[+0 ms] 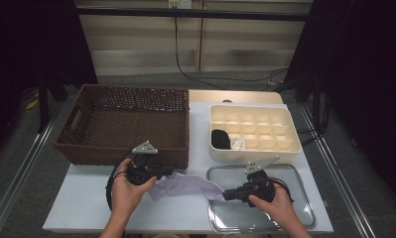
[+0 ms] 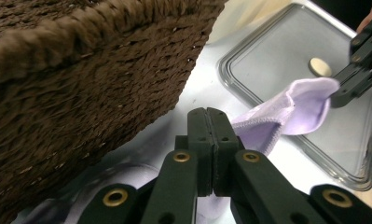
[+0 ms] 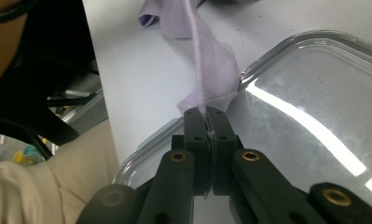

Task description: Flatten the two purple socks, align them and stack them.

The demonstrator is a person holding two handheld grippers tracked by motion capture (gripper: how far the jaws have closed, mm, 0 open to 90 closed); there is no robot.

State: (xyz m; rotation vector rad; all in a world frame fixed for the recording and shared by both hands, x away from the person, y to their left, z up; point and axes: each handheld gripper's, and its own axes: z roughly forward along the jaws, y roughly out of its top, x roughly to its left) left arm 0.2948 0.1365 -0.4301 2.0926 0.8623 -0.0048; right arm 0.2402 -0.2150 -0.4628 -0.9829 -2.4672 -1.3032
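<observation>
I hold a lilac cloth (image 1: 185, 186) stretched between my two tools, just above the table in front of the basket (image 1: 121, 124). My left gripper (image 1: 169, 173) pinches one end tight; my right gripper (image 1: 225, 195) clamps the other at the tray (image 1: 304, 208) edge.

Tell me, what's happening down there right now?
Left tool and right tool both clamped on lilac sock, stretched between them. Basket close behind; nothing blocking.

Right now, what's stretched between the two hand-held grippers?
A lilac sock spans from the left hand-held gripper to the right hand-held gripper, each shut on one end, seen in the high view.
</observation>
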